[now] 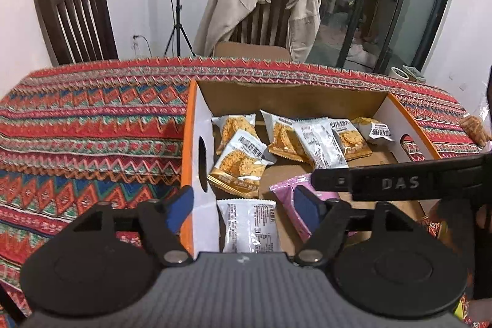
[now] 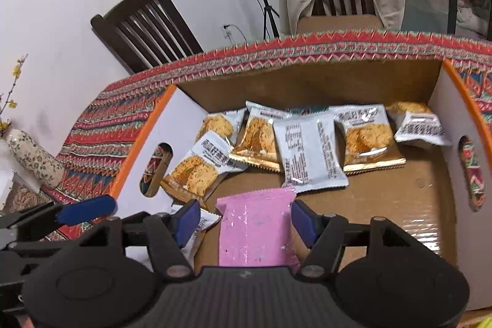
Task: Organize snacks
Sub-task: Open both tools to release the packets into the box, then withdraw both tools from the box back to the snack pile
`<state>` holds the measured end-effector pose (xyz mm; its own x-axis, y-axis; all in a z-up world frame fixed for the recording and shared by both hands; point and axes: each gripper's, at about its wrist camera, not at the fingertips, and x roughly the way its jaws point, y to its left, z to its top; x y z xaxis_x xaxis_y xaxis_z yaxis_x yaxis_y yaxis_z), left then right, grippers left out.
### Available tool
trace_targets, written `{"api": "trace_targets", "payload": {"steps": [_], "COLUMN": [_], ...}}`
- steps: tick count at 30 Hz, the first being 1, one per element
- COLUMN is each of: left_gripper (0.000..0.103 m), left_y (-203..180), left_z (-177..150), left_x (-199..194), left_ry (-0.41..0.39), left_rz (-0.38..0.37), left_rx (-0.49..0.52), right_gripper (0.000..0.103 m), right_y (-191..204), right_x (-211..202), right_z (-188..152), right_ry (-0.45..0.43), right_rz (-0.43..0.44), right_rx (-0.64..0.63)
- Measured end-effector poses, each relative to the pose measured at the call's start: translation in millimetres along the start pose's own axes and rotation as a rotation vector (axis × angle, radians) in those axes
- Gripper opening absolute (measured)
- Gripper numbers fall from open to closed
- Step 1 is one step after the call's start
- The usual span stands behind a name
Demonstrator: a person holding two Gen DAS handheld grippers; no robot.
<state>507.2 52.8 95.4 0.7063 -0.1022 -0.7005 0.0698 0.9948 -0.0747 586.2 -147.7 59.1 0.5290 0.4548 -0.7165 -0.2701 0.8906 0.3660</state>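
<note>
Right hand-held gripper (image 2: pixel 241 220): a pink packet (image 2: pixel 256 231) sits between its blue pads, long axis running straight out along the fingers, far end pointing into the box. The right pad appears to touch the packet's edge; the left pad stands slightly off it with a visible gap. Judgement: a loose hold or mid-release, not a firm clamp; the packet's far end seems to rest on or just above the cardboard floor, cannot tell which.

Left hand-held gripper (image 1: pixel 244 206): jaws apart, nothing pressed between them. A white packet (image 1: pixel 250 225) lies back-side up directly below and ahead, in the near-left corner of the box, long axis roughly in line with the fingers. The left pad is outside the box's left wall, the right pad inside.

The two tools are just beside each other over the near edge of the box (image 2: pixel 147 128); the right one crosses the left wrist view.

Farther in: cracker packets (image 2: pixel 310 152) scattered along the back wall, mixed face up and face down, some overlapping. Floor between them and the pink packet is bare.

Beyond: patterned tabletop (image 1: pixel 92 119), chairs.

Next, probably: the right releases the pink packet and withdraws.
</note>
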Motion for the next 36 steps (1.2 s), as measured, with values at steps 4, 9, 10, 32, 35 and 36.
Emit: {"api": "trace_targets", "payload": {"steps": [4, 9, 10, 32, 35, 36], "left_gripper": [0.078, 0.086, 0.087, 0.103, 0.103, 0.103], "left_y": [-2.2, -6.4, -7.4, -9.8, -16.0, -16.7], "left_z": [2.5, 2.0, 0.2, -176.3, -203.7, -214.9], "left_x": [-23.2, -65.2, -74.7, -223.7, -221.5, -220.1], "left_ry": [-0.029, -0.104, -0.118, -0.482, -0.482, -0.482], "left_rz": [0.004, 0.013, 0.016, -0.005, -0.008, -0.012], "left_rx": [0.002, 0.031, 0.039, 0.047, 0.019, 0.013], "right_gripper": [0.067, 0.073, 0.076, 0.103, 0.103, 0.103], "right_y": [2.3, 6.7, 7.0, 0.2, 1.4, -0.1], "right_x": [-28.4, -75.1, -87.0, -286.5, -286.0, -284.2], "right_z": [0.2, -2.6, -4.6, -223.9, -261.8, -272.5], "right_ry": [-0.04, -0.108, -0.125, -0.55, -0.607, -0.62], "right_rz": [-0.019, -0.052, -0.059, -0.172, -0.221, -0.221], "right_rx": [-0.033, -0.095, -0.107, -0.377, -0.409, -0.402]}}
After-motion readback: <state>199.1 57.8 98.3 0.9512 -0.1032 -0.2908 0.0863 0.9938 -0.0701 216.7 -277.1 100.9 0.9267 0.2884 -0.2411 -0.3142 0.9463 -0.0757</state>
